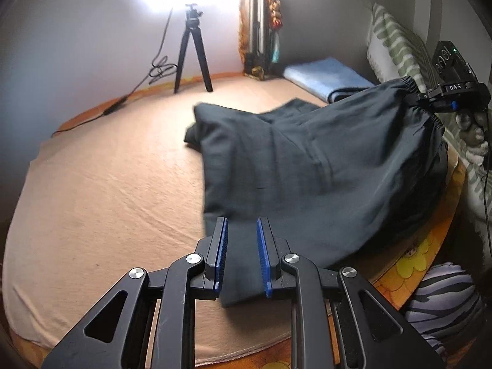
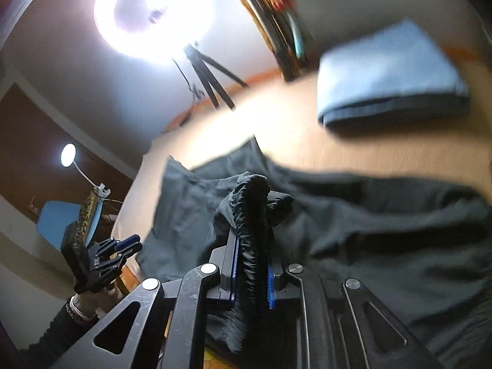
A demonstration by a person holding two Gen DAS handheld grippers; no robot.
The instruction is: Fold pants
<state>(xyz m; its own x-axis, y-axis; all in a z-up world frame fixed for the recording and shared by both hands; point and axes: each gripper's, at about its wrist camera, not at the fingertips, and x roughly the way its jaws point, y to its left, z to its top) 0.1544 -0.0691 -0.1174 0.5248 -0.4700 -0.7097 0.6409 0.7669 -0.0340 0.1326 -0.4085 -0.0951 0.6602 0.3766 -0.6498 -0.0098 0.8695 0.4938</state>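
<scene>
Risk, right side: the right claw [image 2: 250, 276] is clamped on the bunched elastic waistband of the dark grey woven pants [image 1: 307, 166]. The hold takes in only a narrow gather of cloth. If that gather is thinner at one pad, the band may creep out under the garment's hanging weight.

Risk, left side: the left claw [image 1: 242, 255] has its blue ribbed pads close together on a flat corner of the same pants at lower centre of the left view. A thin, smooth layer of this kind probably slips easily. Uneven pull between the two claws would likely skew the fold line.

Condition of the garment: the pants lie across the peach-coloured bed sheet [image 1: 107, 190], centre to right of frame. The waistband end is raised at upper right; the far end lies crumpled and creased at centre.
</scene>
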